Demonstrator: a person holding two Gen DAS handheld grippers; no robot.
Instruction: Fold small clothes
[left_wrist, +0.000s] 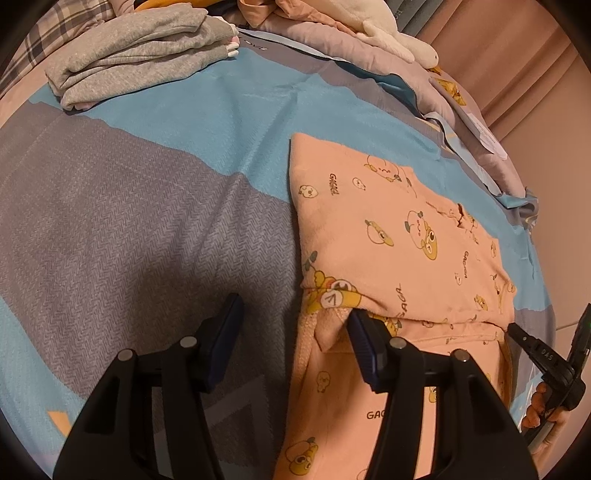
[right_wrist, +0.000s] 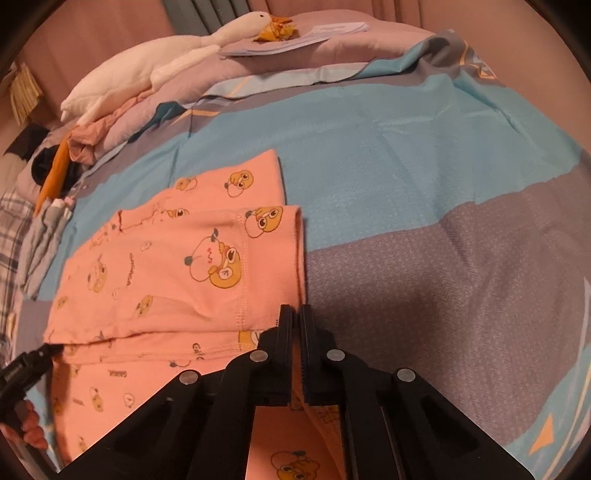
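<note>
A pink garment (left_wrist: 388, 240) (right_wrist: 166, 266) printed with yellow ducks lies on the bed, its far part folded over the near part. In the left wrist view my left gripper (left_wrist: 293, 325) is open. Its right finger (left_wrist: 360, 332) rests over the garment's left edge at the fold line, and its left finger (left_wrist: 229, 321) is over bare sheet. In the right wrist view my right gripper (right_wrist: 296, 317) is shut at the garment's right edge, with a sliver of pink cloth between the pads. Each gripper's tip shows in the other's view, the right gripper (left_wrist: 513, 328) and the left gripper (right_wrist: 48, 349).
The blue and grey bed sheet (left_wrist: 147, 184) (right_wrist: 443, 221) spreads on both sides of the garment. A stack of folded grey clothes (left_wrist: 140, 48) sits far left. A white plush goose (right_wrist: 147, 74) (left_wrist: 391, 33) and papers (right_wrist: 314, 37) lie on the pillows at the back.
</note>
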